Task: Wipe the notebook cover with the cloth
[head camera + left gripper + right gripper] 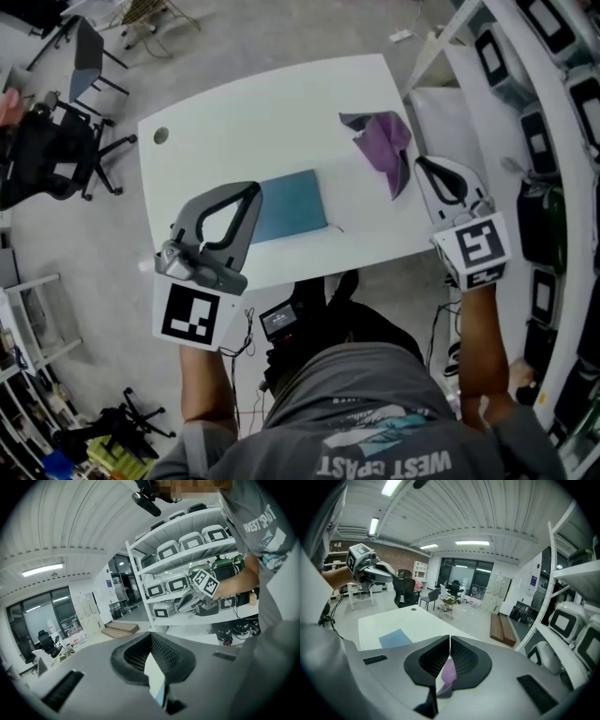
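2 tongs hover clenched, empty: left tongs (pixel 255 187) near 1 notebook (pixel 292 206), right tongs (pixel 419 161) near 1 cloth (pixel 384 145).

White rectangular table (pixel 234 112): one, with one small round hole (pixel 160 135) near its far left corner.
Teal-blue flat notebook (pixel 291 206): one.
Crumpled purple cloth (pixel 384 145): one.
Grey hand-held two-jaw grippers: two, left gripper (pixel 253 189) and right gripper (pixel 421 162).
Chairs on the floor past the table's left end: three. One black swivel chair (pixel 47 155), one dark-seated frame chair (pixel 89 52), one wire chair (pixel 145 11).
White shelf rack (pixel 562 141): one.
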Demonstrator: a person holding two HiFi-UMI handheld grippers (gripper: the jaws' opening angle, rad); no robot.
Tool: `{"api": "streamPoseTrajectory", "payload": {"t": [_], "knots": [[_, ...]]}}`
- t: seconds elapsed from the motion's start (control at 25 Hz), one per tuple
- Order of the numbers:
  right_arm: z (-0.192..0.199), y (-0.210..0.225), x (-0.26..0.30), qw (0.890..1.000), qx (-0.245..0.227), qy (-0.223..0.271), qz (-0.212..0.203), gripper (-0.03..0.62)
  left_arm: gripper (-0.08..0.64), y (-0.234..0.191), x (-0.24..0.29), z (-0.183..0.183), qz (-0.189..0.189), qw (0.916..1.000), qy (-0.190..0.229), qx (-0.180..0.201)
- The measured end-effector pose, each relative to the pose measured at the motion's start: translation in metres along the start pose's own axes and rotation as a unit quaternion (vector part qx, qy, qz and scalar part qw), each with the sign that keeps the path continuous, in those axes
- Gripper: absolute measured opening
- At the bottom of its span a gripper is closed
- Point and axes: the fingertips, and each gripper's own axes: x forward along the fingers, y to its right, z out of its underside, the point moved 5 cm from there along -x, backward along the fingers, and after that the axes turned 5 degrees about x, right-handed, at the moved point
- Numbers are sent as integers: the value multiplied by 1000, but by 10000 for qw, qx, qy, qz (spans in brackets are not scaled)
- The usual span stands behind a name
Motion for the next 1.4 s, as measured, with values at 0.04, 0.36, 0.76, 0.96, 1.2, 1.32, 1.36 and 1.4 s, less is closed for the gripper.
{"api": "streamPoseTrajectory", "payload": {"t": [0.04,0.36,0.76,0.96,1.2,1.32,1.36,1.4], "knots": [[11,2,13,9999,57,-102,-27,32,2,1,3,9,33,10000,-59,-67],[77,18,92,9973,55,-731,84,32,2,3,17,72,204,9980,-390,-460],[139,24,159,9880,296,-1512,100,189,2,6,28,125,341,9944,-588,-811],[168,20,178,9794,432,-1973,-82,239,2,4,30,135,360,9937,-599,-880],[195,25,186,9718,519,-2301,14,238,2,4,33,141,331,9935,-557,-939],[200,23,187,9714,551,-2309,27,170,2,3,33,144,326,9935,-542,-946],[200,21,188,9714,537,-2312,29,120,2,2,32,144,320,9935,-533,-956],[200,20,188,9713,515,-2324,37,80,2,1,31,145,311,9934,-529,-972]]}}
